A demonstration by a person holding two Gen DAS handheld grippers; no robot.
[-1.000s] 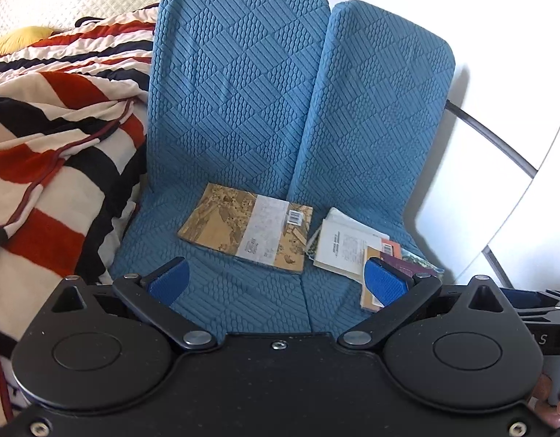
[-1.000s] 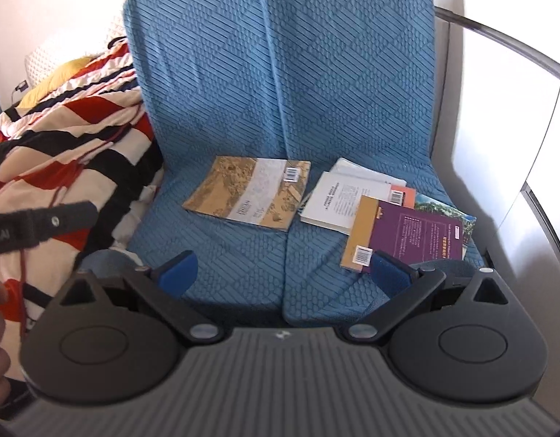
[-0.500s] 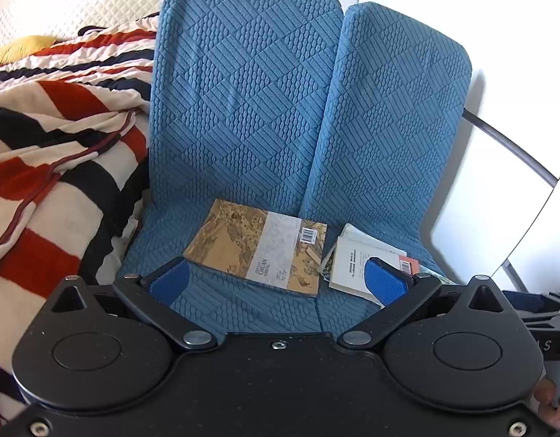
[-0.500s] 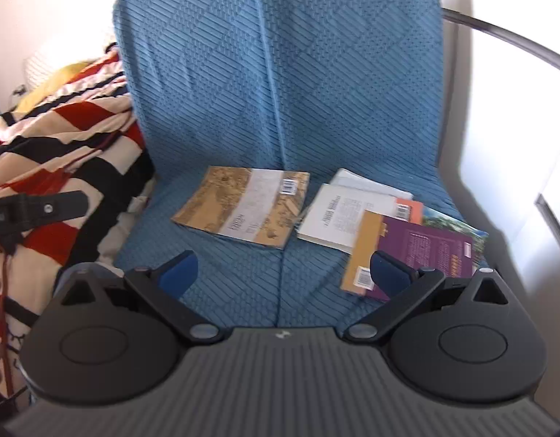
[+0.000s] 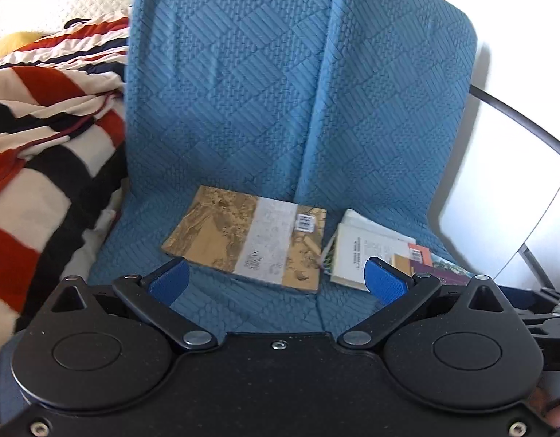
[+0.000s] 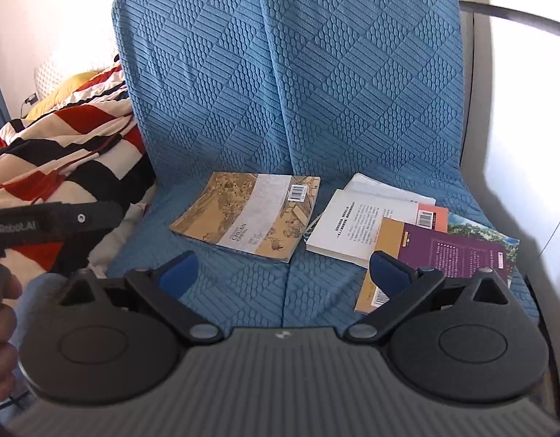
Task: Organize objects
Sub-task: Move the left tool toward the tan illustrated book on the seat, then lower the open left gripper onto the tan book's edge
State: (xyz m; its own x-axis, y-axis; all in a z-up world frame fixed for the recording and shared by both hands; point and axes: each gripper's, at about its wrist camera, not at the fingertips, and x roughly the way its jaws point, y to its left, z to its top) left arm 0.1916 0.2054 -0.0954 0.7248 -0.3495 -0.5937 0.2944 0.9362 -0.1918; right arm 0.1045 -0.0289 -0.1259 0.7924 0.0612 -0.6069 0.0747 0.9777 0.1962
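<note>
Books scattered on blue chair seat point(image 6: 243, 284): tan paperback point(image 6: 249, 215) at 12 o'clock, overlapping pile with purple book point(image 6: 451, 255) at 2 o'clock. Left gripper point(image 5: 278, 282) and right gripper point(image 6: 283, 269) spread wide, empty, probably for approach.

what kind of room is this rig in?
Probably a bedroom or living space at home: a blue quilted chair with loose books on its seat, beside a striped blanket and a quilted white headboard.

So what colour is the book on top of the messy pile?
Purple, with a tan strip along one side. The right wrist view shows it best.
</note>
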